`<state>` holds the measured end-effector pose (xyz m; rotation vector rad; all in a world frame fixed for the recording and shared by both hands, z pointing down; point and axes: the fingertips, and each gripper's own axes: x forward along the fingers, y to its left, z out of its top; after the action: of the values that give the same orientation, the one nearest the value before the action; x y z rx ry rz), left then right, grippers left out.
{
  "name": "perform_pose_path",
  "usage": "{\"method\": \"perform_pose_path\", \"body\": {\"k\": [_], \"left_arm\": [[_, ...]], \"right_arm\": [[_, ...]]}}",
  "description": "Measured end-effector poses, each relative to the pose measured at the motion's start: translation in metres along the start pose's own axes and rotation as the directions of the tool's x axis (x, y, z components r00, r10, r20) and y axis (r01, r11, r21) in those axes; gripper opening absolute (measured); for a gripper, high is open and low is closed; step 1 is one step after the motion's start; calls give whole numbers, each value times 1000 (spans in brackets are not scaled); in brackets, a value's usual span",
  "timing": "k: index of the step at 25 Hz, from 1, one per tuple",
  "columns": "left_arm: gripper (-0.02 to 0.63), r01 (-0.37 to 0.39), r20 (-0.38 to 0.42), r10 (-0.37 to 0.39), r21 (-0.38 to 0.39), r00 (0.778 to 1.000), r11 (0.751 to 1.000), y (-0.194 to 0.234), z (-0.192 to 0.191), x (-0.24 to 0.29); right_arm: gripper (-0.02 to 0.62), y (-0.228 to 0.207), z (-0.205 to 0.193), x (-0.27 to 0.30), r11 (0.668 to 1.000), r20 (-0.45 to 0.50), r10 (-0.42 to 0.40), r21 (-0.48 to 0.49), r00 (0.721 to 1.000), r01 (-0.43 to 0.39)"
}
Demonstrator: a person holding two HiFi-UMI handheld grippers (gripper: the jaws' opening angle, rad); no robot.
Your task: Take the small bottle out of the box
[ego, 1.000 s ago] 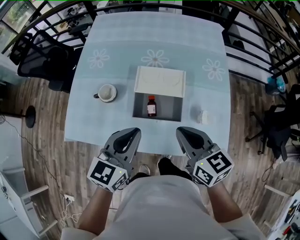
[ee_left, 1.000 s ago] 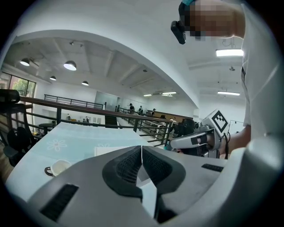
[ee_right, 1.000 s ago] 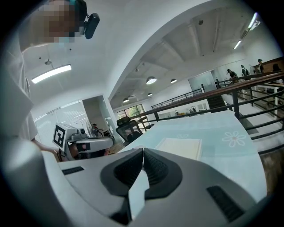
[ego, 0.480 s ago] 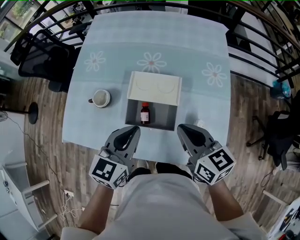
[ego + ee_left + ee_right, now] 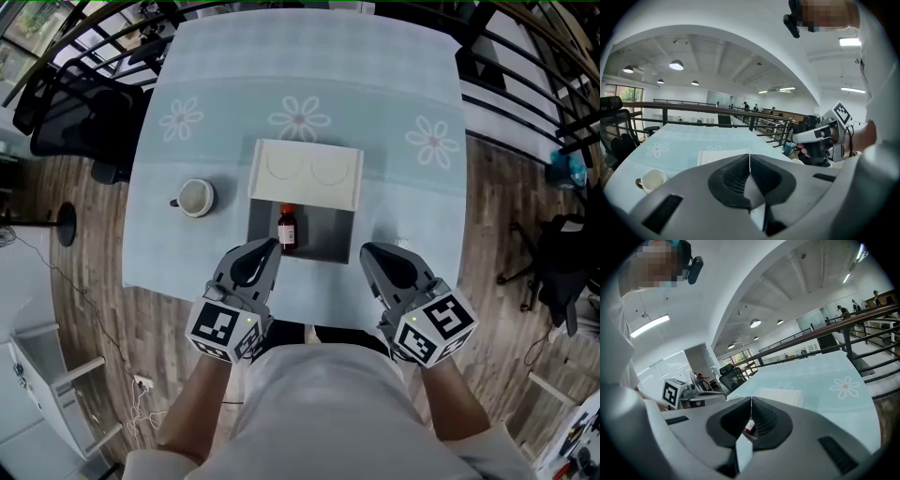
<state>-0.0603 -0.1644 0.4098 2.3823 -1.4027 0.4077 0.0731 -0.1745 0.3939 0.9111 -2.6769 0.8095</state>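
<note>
A small brown bottle [image 5: 286, 228] with a red cap stands in the open grey box [image 5: 325, 234], whose white lid [image 5: 306, 173] is folded back on the far side. The box sits on the light blue flowered tablecloth [image 5: 394, 103]. My left gripper [image 5: 263, 247] is shut and empty, held at the table's near edge just left of the box front. My right gripper [image 5: 372, 253] is also shut and empty, at the near edge to the box's right. Through the right gripper's jaws the bottle [image 5: 749, 426] shows as a sliver. The left gripper view shows the lid [image 5: 717, 154] beyond its shut jaws.
A white mug [image 5: 194, 197] stands left of the box. A small white object [image 5: 401, 246] lies right of it. Black office chairs [image 5: 66, 112] and a dark railing [image 5: 525, 84] surround the table on the wooden floor.
The table and box have slid down and left in the head view as the person closed in. Both grippers now sit closer to the box front, still shut.
</note>
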Motion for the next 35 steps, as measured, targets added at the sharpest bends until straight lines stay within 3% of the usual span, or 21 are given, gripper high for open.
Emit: {"method": "perform_pose_path", "body": {"k": [13, 26, 35], "left_arm": [[25, 69, -151, -71, -23, 986, 997, 32, -47, 42], [25, 85, -251, -101, -73, 963, 994, 56, -79, 56], [64, 87, -317, -109, -84, 942, 993, 63, -89, 67]], "right_arm": [[23, -7, -8, 32, 997, -10, -52, 59, 999, 53], [23, -17, -21, 56, 993, -43, -65, 94, 997, 69], [23, -26, -29, 65, 990, -56, -61, 126, 997, 67]]}}
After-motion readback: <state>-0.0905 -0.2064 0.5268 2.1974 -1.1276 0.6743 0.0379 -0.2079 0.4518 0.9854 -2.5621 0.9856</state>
